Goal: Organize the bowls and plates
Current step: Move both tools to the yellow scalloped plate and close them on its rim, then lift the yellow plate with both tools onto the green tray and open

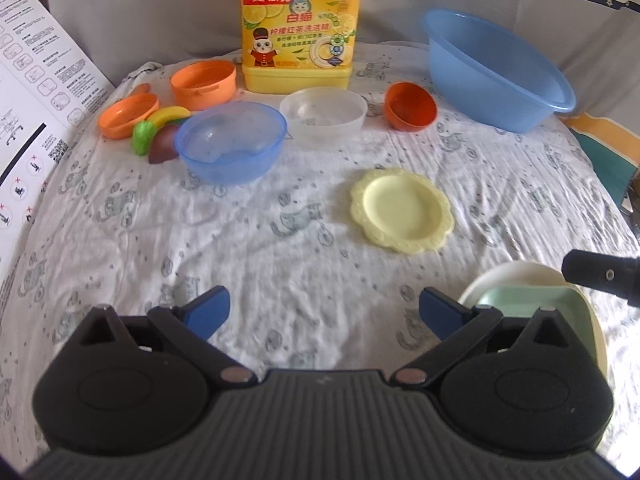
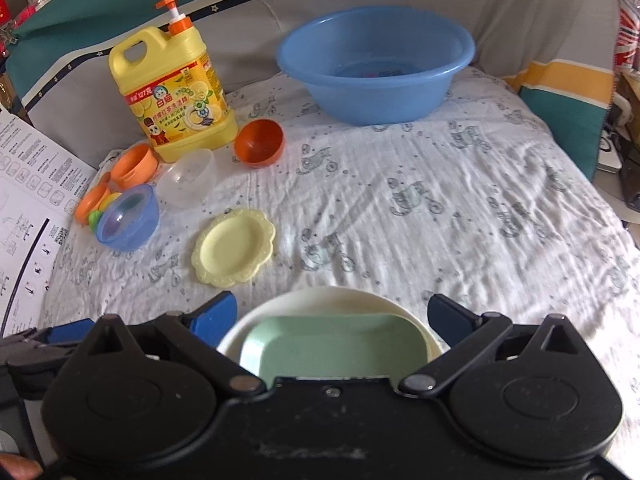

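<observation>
A pale green dish [image 2: 336,340] sits inside a white plate [image 2: 320,300]. At ten o'clock lies a scalloped yellow plate [image 2: 234,246]. Both the left gripper [image 1: 324,314] and the right gripper [image 2: 332,316] gape wide, holding nothing.

Square dish [image 2: 336,340] sits in round plate [image 2: 320,298], directly btwn right claw [image 2: 331,318] fingers. Scalloped plate [image 2: 234,245] ahead-left of it. Small bowls [image 2: 128,216] further left; soap jug [image 2: 176,92] behind them. Basin [image 2: 376,64] far ahead. Left claw [image 1: 324,314] just left of round plate.

Green rectangular dish [image 2: 334,340] nested in white round plate [image 2: 320,298]; scalloped yellow plate [image 2: 234,246] flat nearby; blue bowl [image 2: 128,218], clear bowl [image 2: 186,178], orange bowl [image 2: 259,143] behind.
</observation>
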Demonstrator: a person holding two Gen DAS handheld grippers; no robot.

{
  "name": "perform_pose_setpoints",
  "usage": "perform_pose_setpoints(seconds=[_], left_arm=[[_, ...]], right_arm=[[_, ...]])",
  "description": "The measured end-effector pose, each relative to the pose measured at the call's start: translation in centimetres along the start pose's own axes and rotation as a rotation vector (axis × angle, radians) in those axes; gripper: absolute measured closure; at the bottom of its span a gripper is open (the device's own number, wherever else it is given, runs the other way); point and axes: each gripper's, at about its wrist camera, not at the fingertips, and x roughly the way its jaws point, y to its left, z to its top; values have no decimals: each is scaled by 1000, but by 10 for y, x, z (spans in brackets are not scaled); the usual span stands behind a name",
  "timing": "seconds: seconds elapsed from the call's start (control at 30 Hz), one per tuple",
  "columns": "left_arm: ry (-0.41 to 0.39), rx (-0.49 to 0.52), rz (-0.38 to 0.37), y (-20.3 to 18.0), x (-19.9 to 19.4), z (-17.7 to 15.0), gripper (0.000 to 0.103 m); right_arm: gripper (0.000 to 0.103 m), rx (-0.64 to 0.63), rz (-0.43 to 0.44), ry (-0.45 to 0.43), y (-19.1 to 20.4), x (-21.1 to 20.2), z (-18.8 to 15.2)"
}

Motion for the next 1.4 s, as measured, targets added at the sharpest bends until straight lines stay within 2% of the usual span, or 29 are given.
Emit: perform_pose_setpoints(seconds=[0.2, 0.3, 0.4, 0.47, 0.57, 0.63, 0.7, 0.73, 0.83, 0.87, 0.93, 1.03, 1.4], left_arm=[[8, 7, -5, 2, 21, 14, 0], [11, 8, -17, 2, 31, 20, 0], [6, 7, -40, 1, 40, 28, 1], [3, 9, -62, 0, 46, 33, 5], [10, 12, -100, -4, 57, 39, 17], [22, 14, -124, -7, 65, 42, 29], [36, 15, -148, -10, 72, 44, 37], [42, 17, -158, -12, 75, 45, 42], [47, 26, -176, -16, 82, 45, 50], [43, 33, -179, -18, 82, 45, 53], [37, 39, -181, -19, 84, 46, 67], [30, 44, -162, -20, 86, 47, 76], [30, 28, -126, -12, 72, 45, 78]], right_arm=[[2, 4, 52, 41, 18, 33, 19], [13, 7, 69, 57, 26, 51, 28], [18, 30, 87, 73, 28, 70, 38], [27, 42, 100, 80, 29, 82, 43], [36, 39, 119, 88, 33, 98, 51], [44, 38, 136, 95, 35, 109, 54], [57, 44, 151, 111, 36, 120, 57], [59, 48, 158, 120, 36, 125, 58], [68, 56, 169, 139, 36, 139, 57], [69, 58, 173, 145, 38, 142, 55], [69, 47, 178, 125, 40, 142, 53], [69, 31, 169, 108, 44, 143, 51], [70, 52, 197, 113, 44, 124, 46]])
